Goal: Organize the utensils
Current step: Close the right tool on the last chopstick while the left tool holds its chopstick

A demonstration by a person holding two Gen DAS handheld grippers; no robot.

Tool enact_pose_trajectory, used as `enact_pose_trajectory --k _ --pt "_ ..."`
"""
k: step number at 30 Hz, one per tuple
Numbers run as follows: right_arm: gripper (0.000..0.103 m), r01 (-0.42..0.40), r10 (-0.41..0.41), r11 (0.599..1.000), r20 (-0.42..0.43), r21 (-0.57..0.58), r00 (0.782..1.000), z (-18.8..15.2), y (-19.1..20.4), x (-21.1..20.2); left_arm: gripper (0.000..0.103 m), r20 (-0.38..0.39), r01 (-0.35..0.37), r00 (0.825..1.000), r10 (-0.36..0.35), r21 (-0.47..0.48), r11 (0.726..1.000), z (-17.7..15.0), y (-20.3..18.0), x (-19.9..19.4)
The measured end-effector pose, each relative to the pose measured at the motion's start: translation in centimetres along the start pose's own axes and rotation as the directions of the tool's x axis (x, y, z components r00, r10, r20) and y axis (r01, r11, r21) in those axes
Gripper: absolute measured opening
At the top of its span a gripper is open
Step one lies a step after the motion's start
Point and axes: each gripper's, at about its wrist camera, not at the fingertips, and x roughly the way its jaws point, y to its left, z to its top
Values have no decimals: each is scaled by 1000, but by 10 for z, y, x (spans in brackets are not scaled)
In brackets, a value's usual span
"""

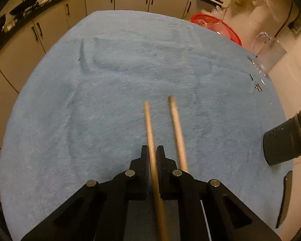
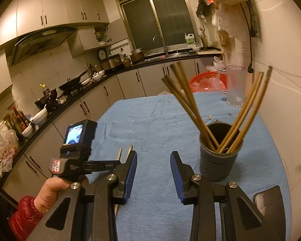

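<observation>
The left gripper [image 1: 152, 152] is clenched on one chopstick [image 1: 150, 132], its twin [image 1: 177, 132] lying just beside its right finger, bound presumably for the holder [image 2: 220, 160] ahead of the empty, parted right gripper [image 2: 153, 167].

Surface [image 1: 110, 100]: plain light blue fuzzy cloth. Chopsticks [image 1: 150, 132]: tan wood. Holder cup [image 2: 218, 164]: dark grey, small dot holes. Right tongs [image 2: 153, 172]: black, blue ribbed pads. Basin [image 2: 208, 80]: red. Sleeve [image 2: 24, 217]: red quilted.
</observation>
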Motion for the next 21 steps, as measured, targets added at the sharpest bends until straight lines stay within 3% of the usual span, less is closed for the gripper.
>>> enact_pose_trajectory --k 3,7,11,15,21 --pt "37 -4 2 999 -48 -35 999 2 10 13 7 8 14 1000 -14 -22 1000 -14 24 -10" --pt "37 -46 34 997 -179 -62 983 9 29 54 7 14 45 999 -44 -51 998 -29 52 -19" --pt "37 -84 72 996 -334 -22 940 21 42 124 8 2 95 995 -95 -60 994 -30 63 -19" --pt "37 -44 45 999 -447 13 893 29 41 195 9 -2 90 996 -90 -33 995 -27 59 -17" --pt "37 -3 -18 999 -531 -39 847 32 57 256 9 3 82 997 -82 -9 997 -17 51 -11"
